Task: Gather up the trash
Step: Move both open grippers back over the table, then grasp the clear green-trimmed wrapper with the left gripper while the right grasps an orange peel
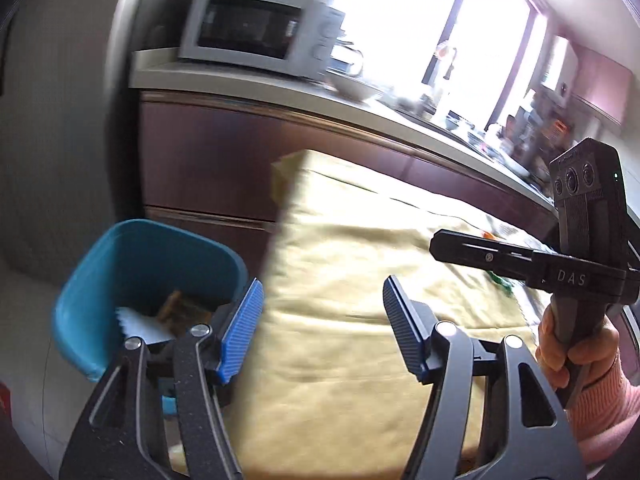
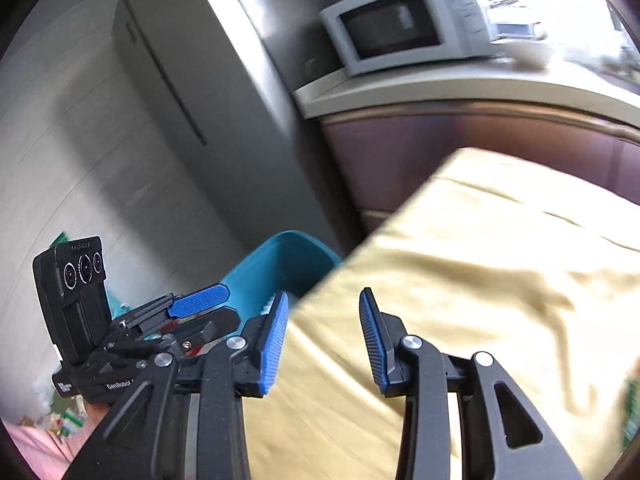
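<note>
Your left hand-held gripper (image 1: 322,312) stands with its blue pads (image 1: 242,332) wide apart and nothing between them, poised over the edge of a counter draped in a yellow cloth (image 1: 360,280). Your right hand-held gripper (image 2: 323,334) is parted more narrowly and is equally empty, above the same cloth. Just beyond the cloth's edge sits the blue bin (image 1: 132,280). Only the left wrist view looks down into it, showing the trash already collected there: a white scrap with a jagged edge (image 1: 140,326) and a brown wrapper (image 1: 180,310) lying on the bottom. The right wrist view catches no more than the bin's upper wall behind the other gripper's finger, its contents hidden. Each view also frames the opposite tool: the left one shows your right hand (image 1: 576,350), in a pink sleeve (image 1: 600,404), clasping the black handle at the far right, while the right one shows the left tool at lower left, with colourful bits blurred on the floor (image 2: 64,416) below it. Small green and orange pieces (image 1: 500,280) lie on the cloth behind the right tool, too smeared to name. Farther back, both views take in a white microwave (image 1: 260,32) on a pale worktop (image 1: 240,80) over dark cabinets (image 1: 208,160); the grey refrigerator (image 2: 180,100) shows plainly only in the right wrist view.
</note>
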Demonstrator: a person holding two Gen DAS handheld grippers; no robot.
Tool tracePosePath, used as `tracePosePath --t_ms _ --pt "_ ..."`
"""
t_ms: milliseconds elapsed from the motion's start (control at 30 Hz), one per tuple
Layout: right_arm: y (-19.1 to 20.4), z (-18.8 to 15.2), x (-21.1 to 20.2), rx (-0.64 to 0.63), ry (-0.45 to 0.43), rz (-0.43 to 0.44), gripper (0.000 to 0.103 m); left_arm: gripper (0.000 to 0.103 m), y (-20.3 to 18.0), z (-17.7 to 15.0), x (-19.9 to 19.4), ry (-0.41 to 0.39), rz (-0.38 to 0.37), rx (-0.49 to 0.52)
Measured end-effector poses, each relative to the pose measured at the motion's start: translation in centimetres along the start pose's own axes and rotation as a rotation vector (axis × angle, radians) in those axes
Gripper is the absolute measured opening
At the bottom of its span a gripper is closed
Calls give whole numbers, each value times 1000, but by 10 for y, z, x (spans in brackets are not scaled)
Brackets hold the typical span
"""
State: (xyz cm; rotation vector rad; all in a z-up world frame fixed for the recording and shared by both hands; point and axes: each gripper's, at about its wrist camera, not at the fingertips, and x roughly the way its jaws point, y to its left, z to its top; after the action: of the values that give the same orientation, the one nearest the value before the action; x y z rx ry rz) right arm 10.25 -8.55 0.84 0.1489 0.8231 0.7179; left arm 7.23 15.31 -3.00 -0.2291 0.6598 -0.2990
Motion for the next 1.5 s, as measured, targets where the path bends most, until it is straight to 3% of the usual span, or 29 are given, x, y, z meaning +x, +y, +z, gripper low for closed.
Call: tracePosePath --t_ms 267,467,733,867,1133,1367,1500 --pt "-76 -40 -91 143 -96 -200 35 62 -95 -7 45 83 -164 131" --pt "-132 -60 -130 258 -154 -299 35 62 -161 -16 82 151 -247 231" --pt "-178 -75 -147 351 -185 -319 35 61 -217 -17 130 235 -304 311" --pt "-192 -77 -145 384 -182 -312 36 60 -244 -16 153 259 -298 350" --pt "-205 -75 -135 415 -167 -291 36 43 -263 -13 181 301 -261 363" --pt "-214 -70 -118 432 -151 -305 36 13 -259 -11 197 343 -243 319" --pt "-217 -67 -112 441 -145 -329 36 9 -253 -10 193 332 -248 301"
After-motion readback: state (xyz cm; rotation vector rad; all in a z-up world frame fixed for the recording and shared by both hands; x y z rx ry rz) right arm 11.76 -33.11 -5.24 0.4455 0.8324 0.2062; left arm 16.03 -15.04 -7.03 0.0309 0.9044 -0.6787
